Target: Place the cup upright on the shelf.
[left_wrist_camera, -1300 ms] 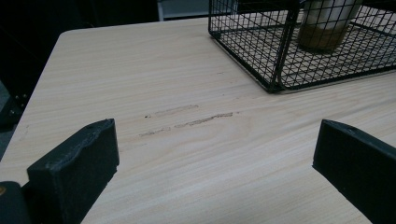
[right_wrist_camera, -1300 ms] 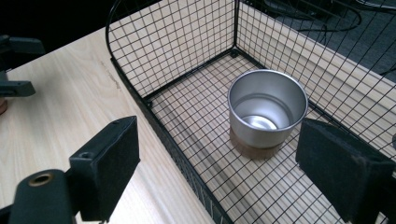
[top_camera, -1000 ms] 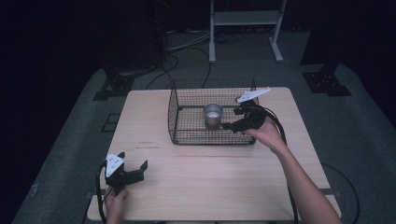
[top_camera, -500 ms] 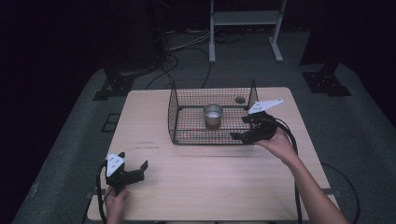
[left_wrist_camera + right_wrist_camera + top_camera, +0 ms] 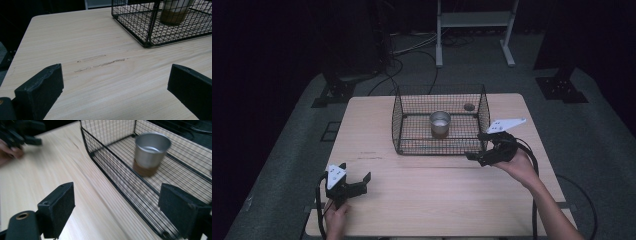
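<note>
Cup (image 5: 440,123) stands upright inside the wire basket (image 5: 439,146), mid-floor. Right gripper (image 5: 482,148) sits just outside the basket's near right corner, jaws wide apart, empty. Left gripper (image 5: 357,180) rests near the table's (image 5: 432,200) front left, jaws also apart. Best approach: go over the rim, descend vertically, straddle the cup.

The wire basket (image 5: 439,122) is open at the top, so the metal cup (image 5: 440,123) inside can be reached from above; its mesh walls block every sideways approach. Bare surface (image 5: 437,195) lies wide between basket and near edge.
</note>
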`<state>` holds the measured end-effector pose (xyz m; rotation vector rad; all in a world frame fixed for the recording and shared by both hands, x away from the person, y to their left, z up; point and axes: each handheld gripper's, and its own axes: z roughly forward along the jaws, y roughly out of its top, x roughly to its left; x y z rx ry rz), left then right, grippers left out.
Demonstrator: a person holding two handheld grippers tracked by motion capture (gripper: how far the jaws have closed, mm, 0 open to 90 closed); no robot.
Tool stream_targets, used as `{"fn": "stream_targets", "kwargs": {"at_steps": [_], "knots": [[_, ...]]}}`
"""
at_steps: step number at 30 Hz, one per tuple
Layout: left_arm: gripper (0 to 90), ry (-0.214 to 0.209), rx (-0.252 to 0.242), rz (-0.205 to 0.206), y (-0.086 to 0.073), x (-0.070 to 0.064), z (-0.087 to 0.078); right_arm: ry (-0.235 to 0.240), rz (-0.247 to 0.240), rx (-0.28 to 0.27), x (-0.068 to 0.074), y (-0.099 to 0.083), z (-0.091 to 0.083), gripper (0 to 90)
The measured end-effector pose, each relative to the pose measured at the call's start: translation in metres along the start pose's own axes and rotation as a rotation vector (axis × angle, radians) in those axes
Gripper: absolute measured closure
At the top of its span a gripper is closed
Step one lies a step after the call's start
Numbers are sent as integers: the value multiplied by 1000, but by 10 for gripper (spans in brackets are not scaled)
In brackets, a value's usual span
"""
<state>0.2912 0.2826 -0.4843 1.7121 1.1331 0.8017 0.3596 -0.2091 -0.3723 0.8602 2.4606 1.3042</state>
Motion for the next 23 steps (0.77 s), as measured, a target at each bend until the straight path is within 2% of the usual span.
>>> {"fn": "stream_targets", "kwargs": {"at_steps": [4,8,16,21,23], "knots": [[0,0,-2,2,0,-1,0,-20,11,15,-4,-16,-3,131],[0,0,-2,5,0,-1,0,-22,38,6,-7,-30,-8,131],[0,2,-5,10,0,-1,0,-37,57,-14,-3,-56,-21,131],[0,4,-5,10,0,-2,0,-27,84,-39,2,-71,-24,130],[0,3,-5,10,0,-1,0,-17,110,-76,7,-82,-27,130]]}}
